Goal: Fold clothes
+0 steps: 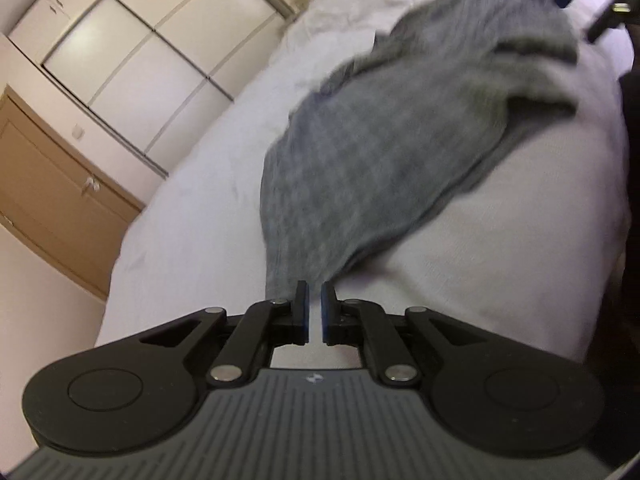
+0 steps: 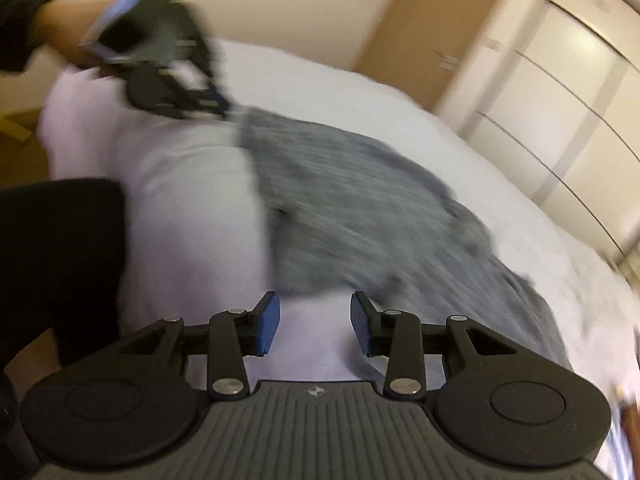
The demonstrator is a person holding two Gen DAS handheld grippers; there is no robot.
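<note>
Folding barely begun: grey knit garment (image 1: 392,152) lies rumpled on the white bed (image 1: 192,216), my left tongs (image 1: 315,312) pinched on its near corner, my right tongs (image 2: 314,322) partly open and empty just beside its hem, every fold left.
</note>
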